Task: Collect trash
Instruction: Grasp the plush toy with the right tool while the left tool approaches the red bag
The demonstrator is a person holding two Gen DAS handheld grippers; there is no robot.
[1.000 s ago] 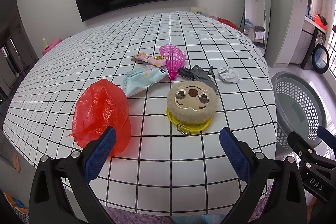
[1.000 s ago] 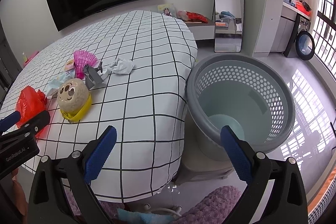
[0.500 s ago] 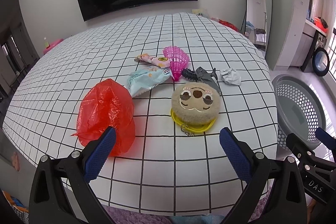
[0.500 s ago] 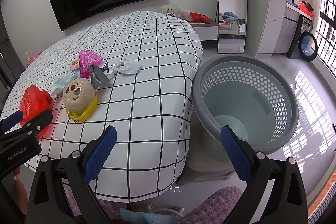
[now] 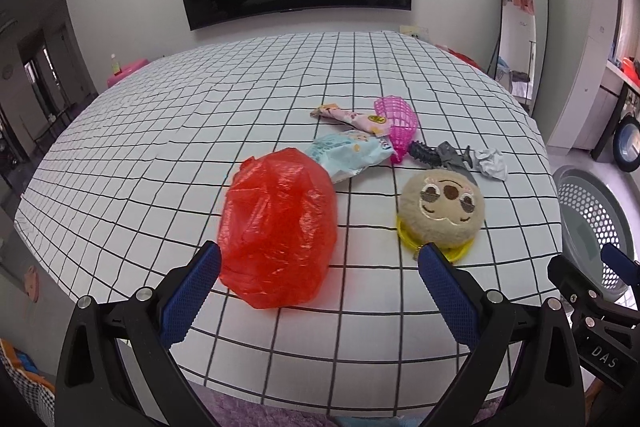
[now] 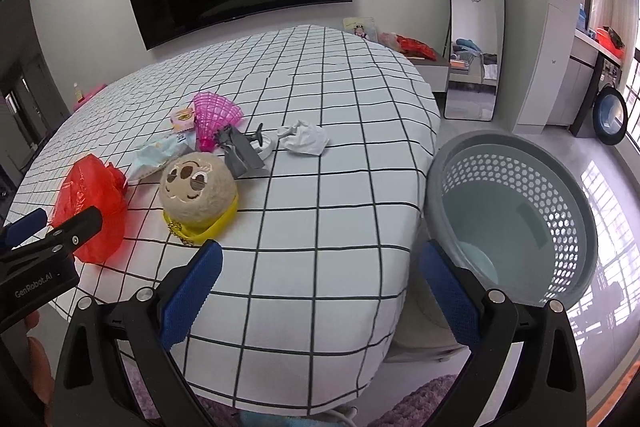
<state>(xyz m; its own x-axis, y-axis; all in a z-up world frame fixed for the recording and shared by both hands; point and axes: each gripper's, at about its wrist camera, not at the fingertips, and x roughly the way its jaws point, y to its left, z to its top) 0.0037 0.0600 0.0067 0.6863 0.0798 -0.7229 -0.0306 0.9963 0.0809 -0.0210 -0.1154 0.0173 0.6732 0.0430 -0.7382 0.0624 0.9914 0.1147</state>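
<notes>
One crumpled red plastic bag (image 5: 278,229) lies at the centre of the left wrist view on the checked desk (image 5: 160,147), just ahead of the left gripper (image 5: 320,277), whose jaws are wide apart and empty. Behind the bag lie two snack wrappers, one pale blue (image 5: 348,155) and one pink (image 5: 356,119), with one white paper wad (image 5: 492,165) at centre right. One round plush toy (image 5: 442,211) sits right of the bag. The right gripper (image 6: 318,277) is likewise spread and empty; one grey perforated basket (image 6: 512,219) stands at the right of its view.
</notes>
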